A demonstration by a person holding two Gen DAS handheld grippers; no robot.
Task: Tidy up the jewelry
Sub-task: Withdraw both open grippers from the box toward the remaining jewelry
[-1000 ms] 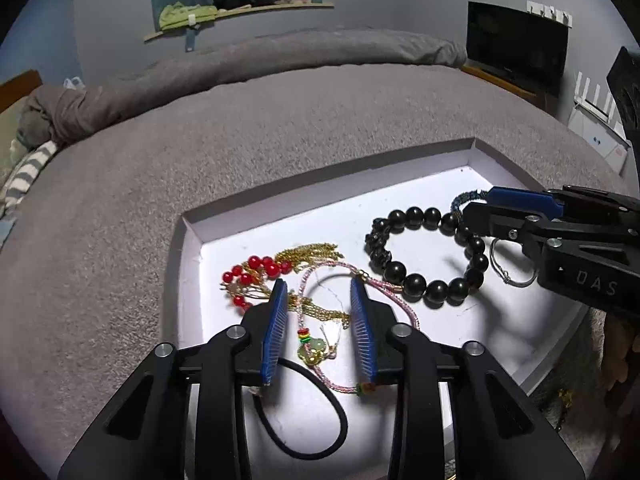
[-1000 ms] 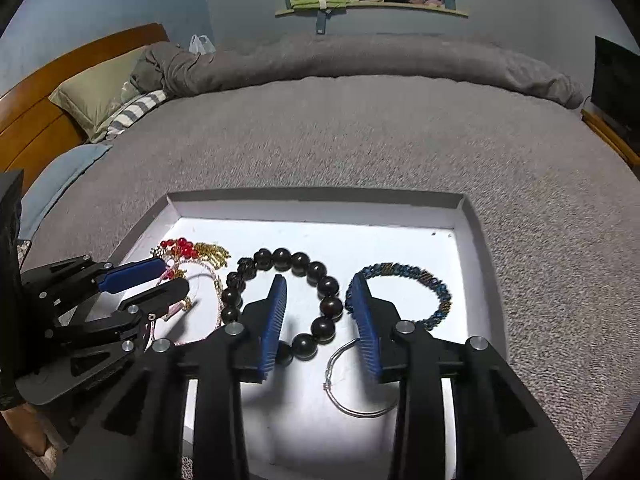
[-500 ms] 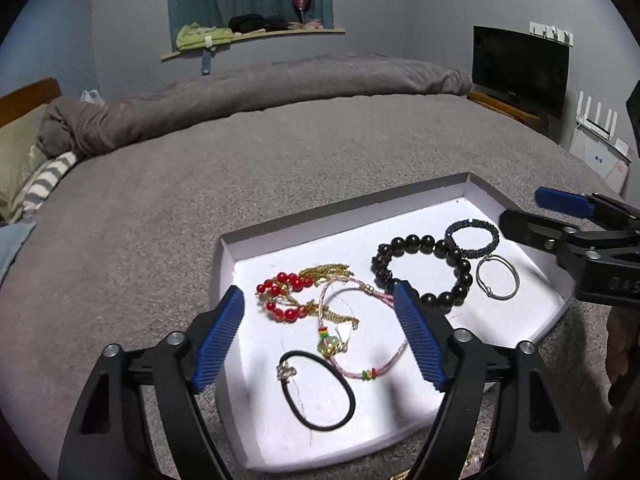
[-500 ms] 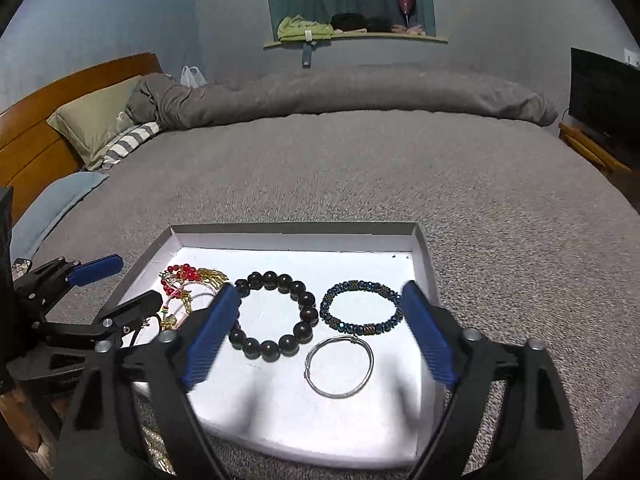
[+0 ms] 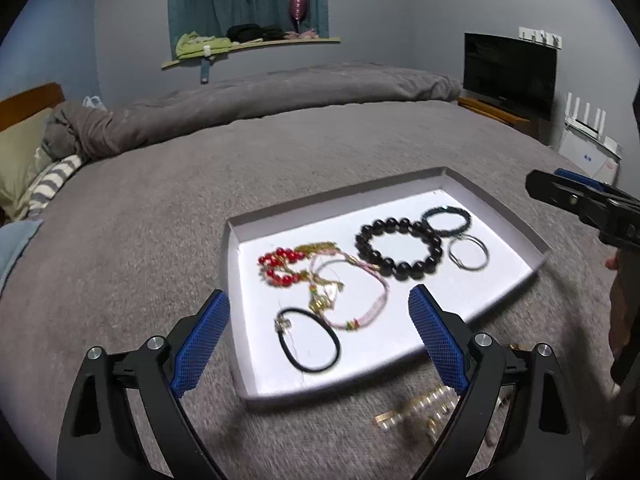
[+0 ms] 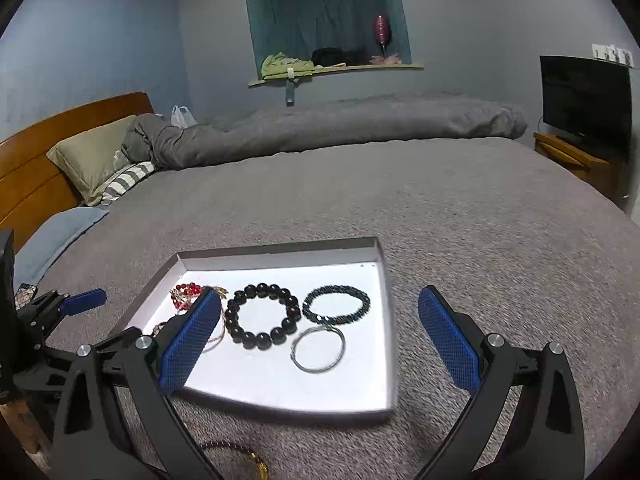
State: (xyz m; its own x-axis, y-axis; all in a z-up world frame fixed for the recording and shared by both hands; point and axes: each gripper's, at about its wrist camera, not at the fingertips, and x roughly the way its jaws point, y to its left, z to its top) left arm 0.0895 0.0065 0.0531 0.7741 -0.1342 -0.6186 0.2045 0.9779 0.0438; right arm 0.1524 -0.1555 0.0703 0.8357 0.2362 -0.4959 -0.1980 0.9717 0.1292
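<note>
A shallow white tray (image 5: 516, 216) (image 6: 390, 320) lies on the grey bed. In it lie a black bead bracelet (image 5: 400, 246) (image 6: 262, 316), a dark teal beaded bracelet (image 5: 447, 219) (image 6: 337, 305), a thin silver bangle (image 5: 468, 252) (image 6: 318, 349), a red bead piece with gold chain (image 5: 280, 266) (image 6: 185, 293), a pink cord bracelet (image 5: 360, 304) and a black hair tie (image 5: 310, 340). My left gripper (image 5: 318, 338) is open and empty above the tray's near edge. My right gripper (image 6: 320, 346) is open and empty, held above the tray.
Gold jewelry (image 5: 416, 406) (image 6: 240, 454) lies on the grey blanket in front of the tray. Pillows (image 6: 92, 156) and a wooden headboard (image 6: 36, 168) are at the left. A TV (image 5: 510, 72) on a stand is at the right.
Both grippers have opened wide and pulled back and up from the tray. The jewelry stays in the tray.
</note>
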